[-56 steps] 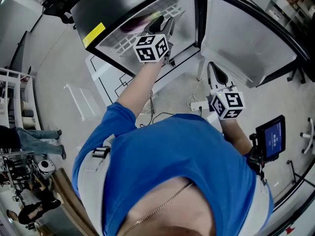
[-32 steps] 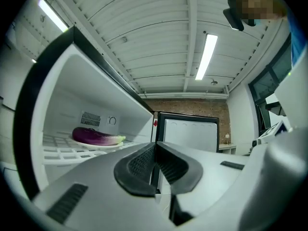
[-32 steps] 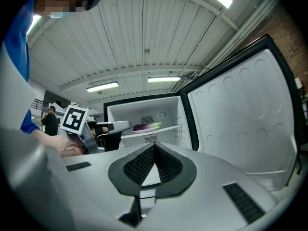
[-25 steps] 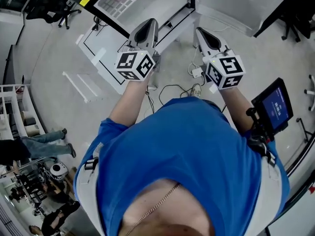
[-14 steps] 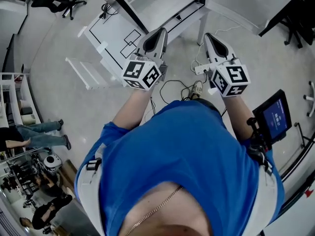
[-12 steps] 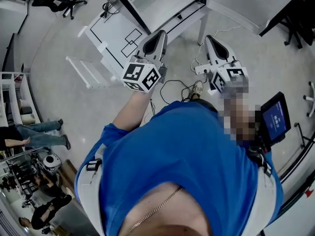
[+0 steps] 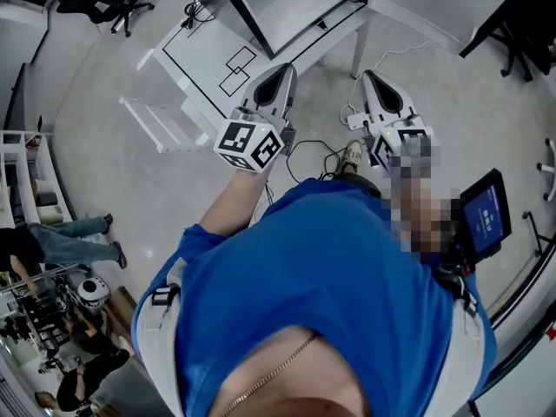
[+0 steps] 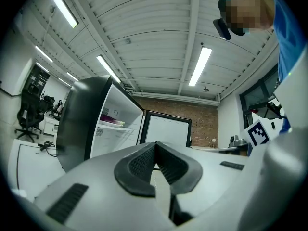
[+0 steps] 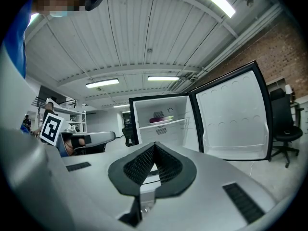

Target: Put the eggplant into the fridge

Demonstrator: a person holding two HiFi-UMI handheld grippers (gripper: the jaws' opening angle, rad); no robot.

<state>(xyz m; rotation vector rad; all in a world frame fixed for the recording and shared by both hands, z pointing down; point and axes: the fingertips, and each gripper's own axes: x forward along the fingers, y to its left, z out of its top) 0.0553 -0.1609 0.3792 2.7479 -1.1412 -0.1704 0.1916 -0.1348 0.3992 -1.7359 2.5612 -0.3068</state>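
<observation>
Eggplant, one long glossy purple shape, lies on the white wire shelf inside the open fridge. Left gripper and right gripper both hold nothing, their ribbed black fingers pressed together, well apart from the fridge.

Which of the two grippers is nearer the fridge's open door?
The right gripper. In the head view the open door swings out on its side, while the left gripper sits farther over, on the far side from the door.
</observation>
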